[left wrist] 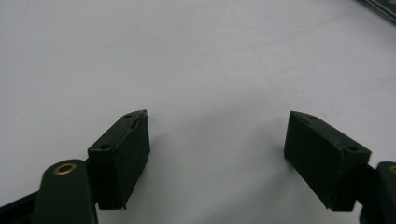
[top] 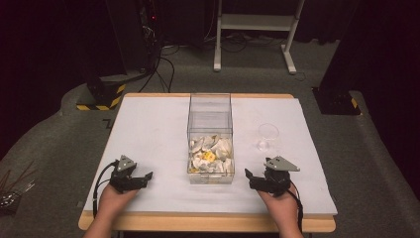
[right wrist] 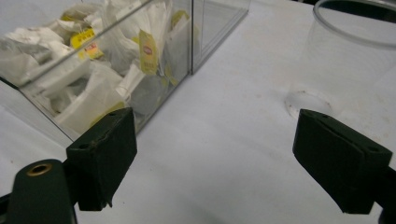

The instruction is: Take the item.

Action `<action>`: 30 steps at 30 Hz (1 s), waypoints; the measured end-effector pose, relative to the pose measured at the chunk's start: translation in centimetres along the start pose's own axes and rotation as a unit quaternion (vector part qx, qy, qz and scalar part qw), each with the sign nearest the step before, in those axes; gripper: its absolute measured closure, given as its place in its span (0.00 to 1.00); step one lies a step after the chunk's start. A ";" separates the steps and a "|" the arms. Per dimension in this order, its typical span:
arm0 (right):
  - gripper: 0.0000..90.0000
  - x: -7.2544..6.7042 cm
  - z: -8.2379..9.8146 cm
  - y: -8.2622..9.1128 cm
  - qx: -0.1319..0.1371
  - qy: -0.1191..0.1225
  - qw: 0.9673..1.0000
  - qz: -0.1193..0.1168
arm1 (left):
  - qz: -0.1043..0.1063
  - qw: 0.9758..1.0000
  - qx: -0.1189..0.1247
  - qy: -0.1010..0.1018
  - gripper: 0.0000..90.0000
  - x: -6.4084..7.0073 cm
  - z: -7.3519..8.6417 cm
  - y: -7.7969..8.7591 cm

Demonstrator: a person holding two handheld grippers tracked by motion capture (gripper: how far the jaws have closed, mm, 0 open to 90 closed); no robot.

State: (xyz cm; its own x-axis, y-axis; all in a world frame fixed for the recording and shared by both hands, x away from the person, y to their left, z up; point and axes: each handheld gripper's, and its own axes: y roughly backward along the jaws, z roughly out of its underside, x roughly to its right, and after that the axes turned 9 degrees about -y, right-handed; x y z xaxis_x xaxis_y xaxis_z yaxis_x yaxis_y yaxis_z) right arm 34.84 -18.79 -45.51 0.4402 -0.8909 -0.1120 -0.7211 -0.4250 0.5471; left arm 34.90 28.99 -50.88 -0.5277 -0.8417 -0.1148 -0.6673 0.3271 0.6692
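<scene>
Both grippers are resting low near the desk's front edge, one on each side of the clear box (top: 210, 136), w/ nothing picked up yet. The left gripper (top: 144, 177) is sitting toward the front-left corner, jaws spread wide and holding nothing; in the left gripper view the left gripper (left wrist: 217, 158) is looking at bare white desk (left wrist: 196, 56) only. The right gripper (top: 249, 177) is sitting toward the front-right, jaws likewise wide apart and empty.

The box is standing mid-desk, running front to back, open-topped as far as can be told. Tea bags (top: 211, 154) are piling up in its front half; the back half is looking empty. In the right gripper view the right gripper (right wrist: 212, 158) is facing between the box (right wrist: 140, 51) at left and a clear plastic cup (right wrist: 345, 51) at right, w/ the tea bags (right wrist: 147, 46) showing yellow tags through the wall. The cup (top: 268, 136) is standing upright just right of the box, apart from it, nearer the right edge.

Judgement: this is the start step, approx. zero progress, prob. a bag going from box to cup. Next move is calling for the right gripper lifting over the box's front wall, coming down from above, pinching one bag or its tag w/o dragging neighbours. The cup is looking light; it may be tipping if bumped.
</scene>
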 end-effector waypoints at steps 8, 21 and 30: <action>0.17 -1.0 -1.0 0.6 0.010 -0.001 1.000 -0.023 | -0.001 1.000 0.000 -0.002 0.25 0.0 0.0 0.0; 0.22 -2.4 -2.3 0.9 0.020 0.007 0.999 -0.047 | -0.002 1.000 -0.001 -0.003 0.25 0.0 0.0 0.0; 0.23 -3.8 -3.3 0.0 0.023 0.019 0.997 -0.065 | -0.003 1.000 -0.001 -0.003 0.25 0.0 0.0 0.0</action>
State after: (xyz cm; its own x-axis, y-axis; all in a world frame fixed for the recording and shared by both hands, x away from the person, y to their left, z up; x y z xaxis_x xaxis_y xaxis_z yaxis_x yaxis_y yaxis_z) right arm 34.90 -14.90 -42.33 0.5505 -0.8217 -0.1476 -0.6803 -0.5440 0.4912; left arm 34.87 28.98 -50.88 -0.5275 -0.8405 -0.1237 -0.6696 0.3217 0.6695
